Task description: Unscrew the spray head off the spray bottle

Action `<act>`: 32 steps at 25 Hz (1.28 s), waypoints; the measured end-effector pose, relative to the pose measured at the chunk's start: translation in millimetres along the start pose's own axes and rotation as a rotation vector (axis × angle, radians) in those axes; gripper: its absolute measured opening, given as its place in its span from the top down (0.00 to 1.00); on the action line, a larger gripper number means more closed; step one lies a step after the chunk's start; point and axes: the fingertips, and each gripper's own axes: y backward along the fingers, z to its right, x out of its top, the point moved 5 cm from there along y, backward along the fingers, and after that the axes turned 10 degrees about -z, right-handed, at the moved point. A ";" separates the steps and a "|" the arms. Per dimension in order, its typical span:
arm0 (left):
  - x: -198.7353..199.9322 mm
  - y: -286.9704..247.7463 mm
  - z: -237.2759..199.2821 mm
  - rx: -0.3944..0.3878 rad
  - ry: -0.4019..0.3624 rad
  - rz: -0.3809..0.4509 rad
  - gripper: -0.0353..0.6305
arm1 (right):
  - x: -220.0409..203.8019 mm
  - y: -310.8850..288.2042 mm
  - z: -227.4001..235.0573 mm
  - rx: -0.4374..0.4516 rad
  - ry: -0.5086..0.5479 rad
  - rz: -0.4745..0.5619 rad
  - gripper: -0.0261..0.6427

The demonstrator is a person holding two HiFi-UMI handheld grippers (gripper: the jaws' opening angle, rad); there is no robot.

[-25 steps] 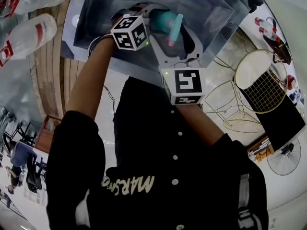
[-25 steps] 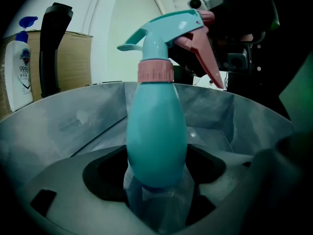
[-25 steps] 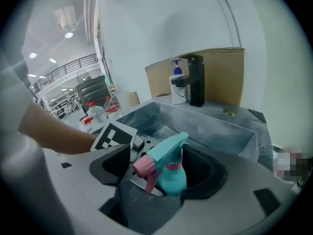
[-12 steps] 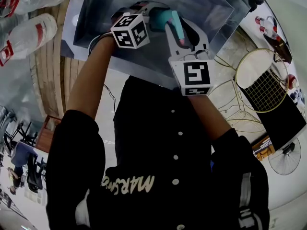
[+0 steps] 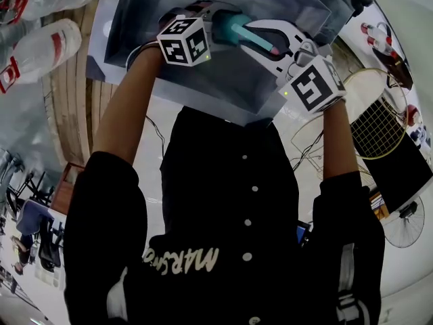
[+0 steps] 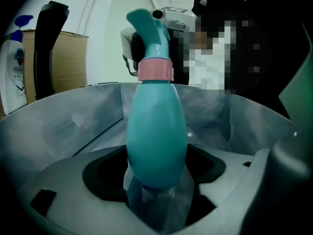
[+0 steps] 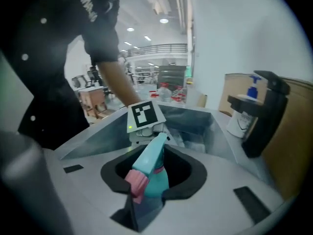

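A teal spray bottle point(image 6: 156, 141) with a pink collar point(image 6: 155, 70) and a teal spray head point(image 6: 149, 28) is held over a grey bin point(image 5: 135, 39). My left gripper point(image 5: 220, 27) is shut on the bottle's body, whose base sits between its jaws point(image 6: 156, 180). My right gripper point(image 5: 260, 40) comes in from the right. Its jaws have just been closing, and they now grip the spray head point(image 7: 149, 163), with its pink nozzle tip point(image 7: 136, 182) nearest the camera. In the right gripper view the left gripper's marker cube point(image 7: 145, 115) shows behind the bottle.
Clear plastic bottles point(image 5: 40, 46) lie on the wooden surface at left. A round wire rack point(image 5: 369, 114) stands at right. Beyond the bin are a black dispenser point(image 7: 266, 111), a white pump bottle point(image 6: 13, 77) and a cardboard box point(image 6: 68, 62).
The right gripper has closed onto the spray head and rolled, its marker cube swinging out to the right. The left gripper and the bottle body have stayed in place.
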 end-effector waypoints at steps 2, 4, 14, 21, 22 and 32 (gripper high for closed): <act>1.4 -1.4 2.1 -0.012 -0.016 -0.006 0.38 | 1.2 1.5 1.4 0.105 0.112 0.008 0.77; 2.5 -2.9 4.1 -0.019 -0.027 -0.010 0.38 | -1.6 2.3 0.8 0.182 0.165 0.020 0.77; 2.3 -3.0 3.8 -0.014 -0.024 -0.006 0.38 | -6.0 2.3 9.1 0.234 0.073 0.033 0.67; 2.3 -2.1 5.4 -0.021 -0.027 -0.016 0.38 | 13.2 57.8 16.0 -0.016 -0.247 0.271 0.52; 2.3 -2.3 5.6 -0.019 -0.027 -0.016 0.38 | 17.2 63.3 10.6 -0.083 -0.317 0.307 0.52; 2.7 -1.9 5.9 -0.011 -0.024 -0.021 0.38 | 29.9 64.8 -49.8 -0.446 -0.663 0.295 0.61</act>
